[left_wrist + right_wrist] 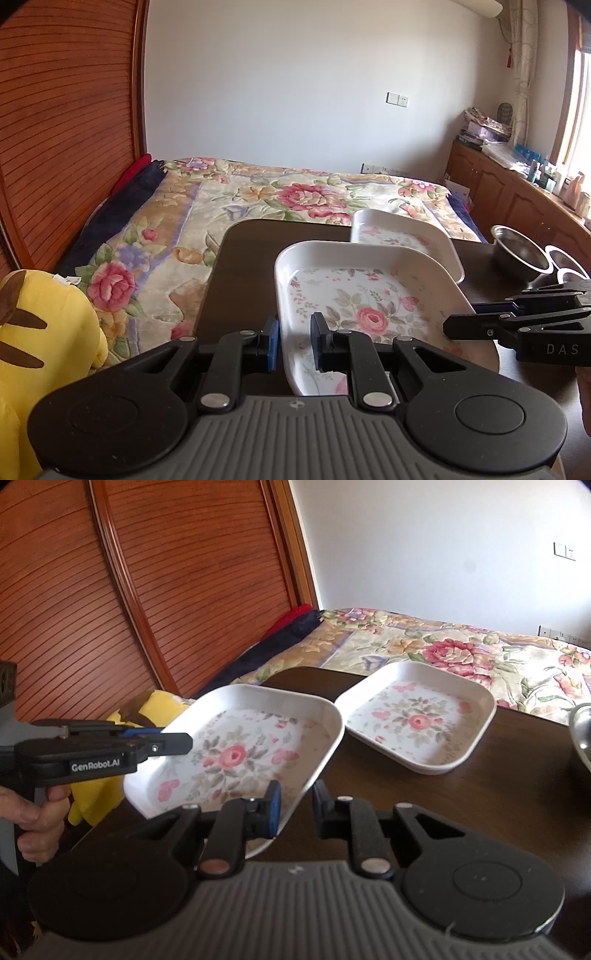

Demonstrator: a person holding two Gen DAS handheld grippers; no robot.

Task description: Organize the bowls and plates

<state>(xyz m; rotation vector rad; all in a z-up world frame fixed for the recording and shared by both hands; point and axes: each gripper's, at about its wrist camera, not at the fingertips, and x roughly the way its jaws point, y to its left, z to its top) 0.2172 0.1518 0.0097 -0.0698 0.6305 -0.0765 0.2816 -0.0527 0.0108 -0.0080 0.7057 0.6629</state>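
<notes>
Between both tools, white rose-patterned square plate (240,753), tilted.

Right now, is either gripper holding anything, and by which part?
Both hold the near floral plate, lifted and tilted: left gripper straddles its left rim, right gripper its right rim. Whether the grippers are fully clamped cannot be told.

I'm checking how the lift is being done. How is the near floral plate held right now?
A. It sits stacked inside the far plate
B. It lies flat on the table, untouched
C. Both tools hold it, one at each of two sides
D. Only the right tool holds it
C: the near floral plate is raised and tilted, with the left tool at one rim and the right tool straddling another.
</notes>
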